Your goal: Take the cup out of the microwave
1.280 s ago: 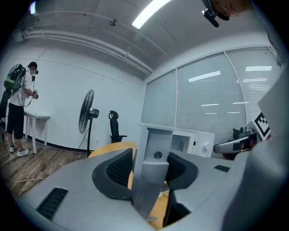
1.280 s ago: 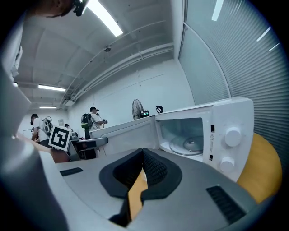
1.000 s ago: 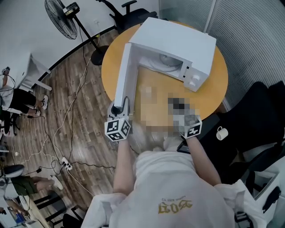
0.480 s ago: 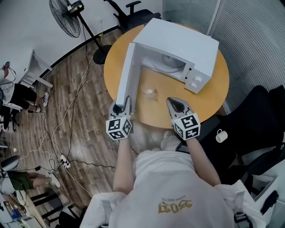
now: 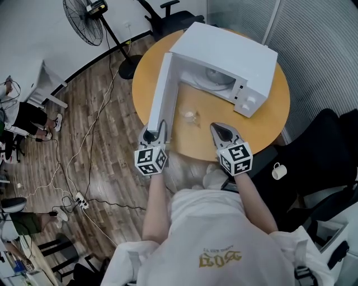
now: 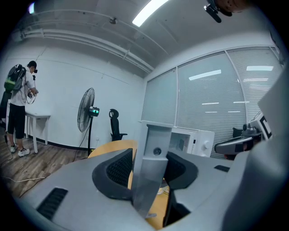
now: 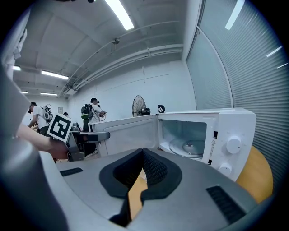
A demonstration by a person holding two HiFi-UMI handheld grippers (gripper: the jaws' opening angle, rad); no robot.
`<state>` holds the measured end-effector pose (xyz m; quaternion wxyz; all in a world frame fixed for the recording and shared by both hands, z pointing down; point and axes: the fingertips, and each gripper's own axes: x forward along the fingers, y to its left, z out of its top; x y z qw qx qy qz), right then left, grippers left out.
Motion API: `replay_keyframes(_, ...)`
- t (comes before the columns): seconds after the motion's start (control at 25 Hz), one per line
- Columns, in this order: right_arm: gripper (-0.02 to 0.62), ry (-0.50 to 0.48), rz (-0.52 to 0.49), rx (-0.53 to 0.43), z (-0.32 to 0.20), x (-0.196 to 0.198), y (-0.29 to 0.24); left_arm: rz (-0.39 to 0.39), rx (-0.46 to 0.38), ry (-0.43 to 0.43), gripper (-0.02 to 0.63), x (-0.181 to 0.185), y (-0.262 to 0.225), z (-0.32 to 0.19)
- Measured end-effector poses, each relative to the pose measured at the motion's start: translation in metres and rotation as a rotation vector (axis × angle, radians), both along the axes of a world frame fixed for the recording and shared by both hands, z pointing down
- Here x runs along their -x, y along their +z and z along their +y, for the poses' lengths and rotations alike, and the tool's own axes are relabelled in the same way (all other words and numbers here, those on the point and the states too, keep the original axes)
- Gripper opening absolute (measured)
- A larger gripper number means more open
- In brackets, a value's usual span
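Two grippers are at the near edge of a round wooden surface, one in each of the person's hands. A white microwave stands on the far part of it, with its door swung wide open to the left.

The left gripper is at the free end of that door. In the left gripper view, its dark fingers stand partway apart, and the door's edge rises upright between them and fills the gap, so they clamp the door. The right gripper is over the near part of the surface and points toward the front of the microwave. Its fingers meet at the tips and hold nothing.

The cup is small and clear. It stands outside the microwave on the bare wood, in front of the open cavity and near the inner face of the door. It lies between the two grippers and touches neither. Inside the cavity, a round glass plate lies flat on the bottom.

A standing fan and a black office chair stand on the wooden floor beyond the surface, and cables trail across the boards. A white mug rests on something black to the person's right, well apart from the surface.
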<state>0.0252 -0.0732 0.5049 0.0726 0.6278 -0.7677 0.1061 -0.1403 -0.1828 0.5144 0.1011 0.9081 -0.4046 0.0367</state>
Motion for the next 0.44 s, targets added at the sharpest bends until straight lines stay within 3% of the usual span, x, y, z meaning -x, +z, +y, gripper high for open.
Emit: replay_keyframes(0.44,0.012,-0.028,0.010,0.022,-0.0009,0.0104,0.0076,0.002,0.000,0.000,0.187,0.0012,-0.0020,-0.0007)
